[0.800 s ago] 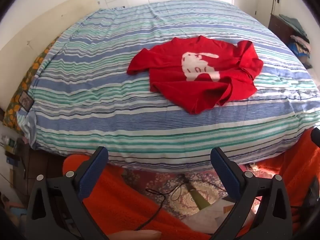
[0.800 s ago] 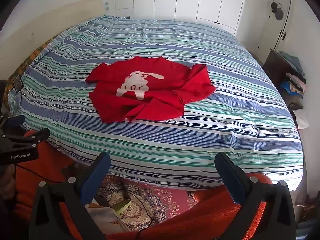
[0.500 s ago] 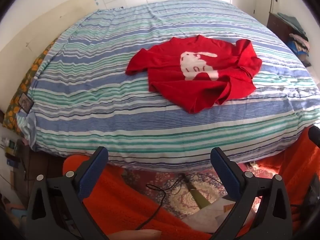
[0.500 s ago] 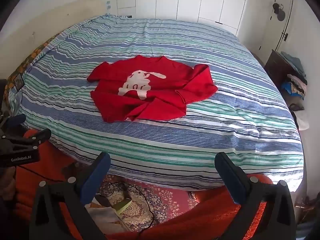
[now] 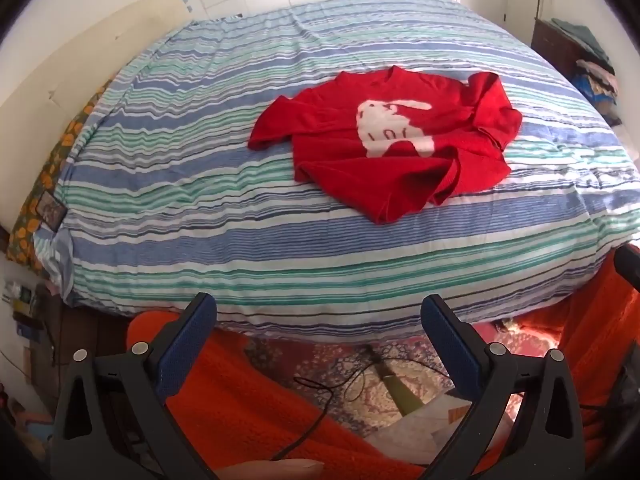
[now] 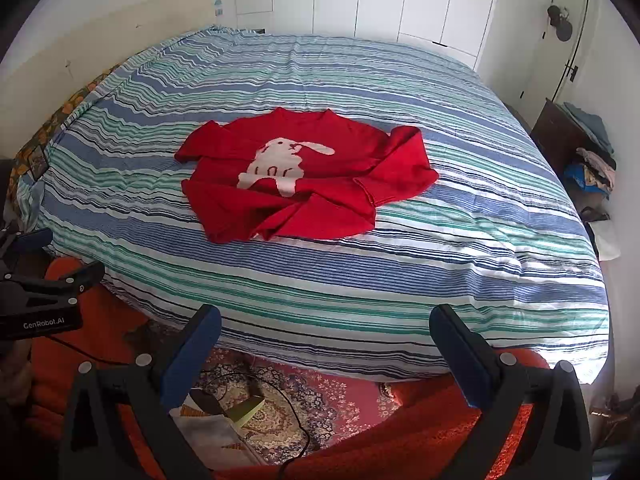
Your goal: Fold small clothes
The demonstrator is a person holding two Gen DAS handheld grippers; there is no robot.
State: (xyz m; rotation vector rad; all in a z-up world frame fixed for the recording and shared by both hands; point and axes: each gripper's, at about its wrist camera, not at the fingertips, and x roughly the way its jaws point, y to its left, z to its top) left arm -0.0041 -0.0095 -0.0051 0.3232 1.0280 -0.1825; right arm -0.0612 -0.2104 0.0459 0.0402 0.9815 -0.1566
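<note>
A small red sweater (image 5: 384, 148) (image 6: 304, 180) with a white rabbit on its front lies rumpled on the striped bedcover (image 5: 200, 184) (image 6: 460, 240). Its hem is bunched and its right sleeve is folded over the body. My left gripper (image 5: 318, 320) hangs open over the near edge of the bed, well short of the sweater, nothing between its blue pads. My right gripper (image 6: 326, 326) is open too, at the near bed edge, empty. The left gripper (image 6: 44, 268) also shows at the left edge of the right wrist view.
An orange blanket (image 5: 248, 400) (image 6: 400, 440) drapes below the grippers. A patterned rug (image 6: 312, 400) with a black cable (image 6: 280, 392) covers the floor. A dark dresser (image 6: 568, 140) piled with clothes stands at the right. White closet doors (image 6: 380, 0) line the far wall.
Both views have crept slightly closer to the bed; the sweater sits a little lower in the frames. Both grippers stay open and empty.
</note>
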